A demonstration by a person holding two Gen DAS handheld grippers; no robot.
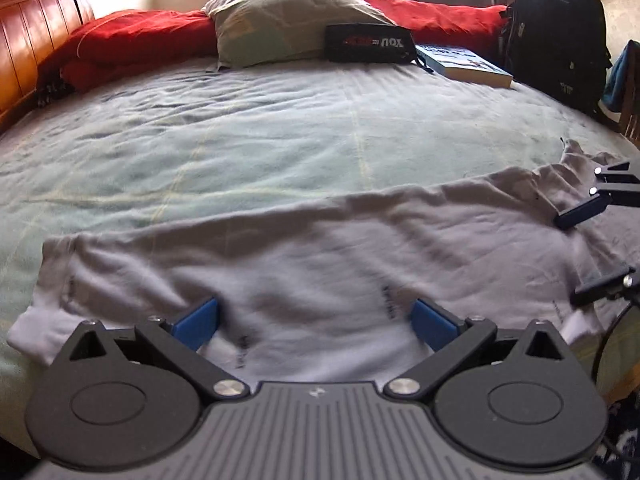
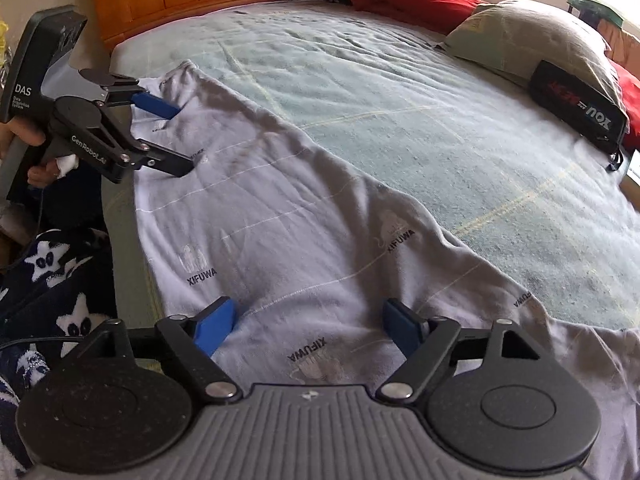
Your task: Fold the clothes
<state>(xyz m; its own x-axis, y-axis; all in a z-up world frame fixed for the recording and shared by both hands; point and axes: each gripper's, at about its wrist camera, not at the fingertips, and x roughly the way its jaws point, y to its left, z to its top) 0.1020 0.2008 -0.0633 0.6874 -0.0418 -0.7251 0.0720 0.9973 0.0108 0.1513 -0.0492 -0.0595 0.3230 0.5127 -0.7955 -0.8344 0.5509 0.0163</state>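
A soft, wrinkled white cotton garment (image 2: 280, 208) printed with small grey logos lies stretched in a long band across the bed, under both tongs. The left tongs (image 1: 314, 322) and the right tongs (image 2: 306, 326) each stand wide, blue pads apart, gripping nothing. Beyond them spreads a pale green, rumpled bedsheet (image 1: 260, 132), a lumpy beige pillow (image 1: 280, 20) farther off.

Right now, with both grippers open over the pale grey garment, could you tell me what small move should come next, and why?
Probably lower both grippers and close on the near edge. The pale grey printed garment lies folded into a long band on the green bedsheet; the left gripper and right gripper hover open, fingers straddling cloth but pinching nothing.
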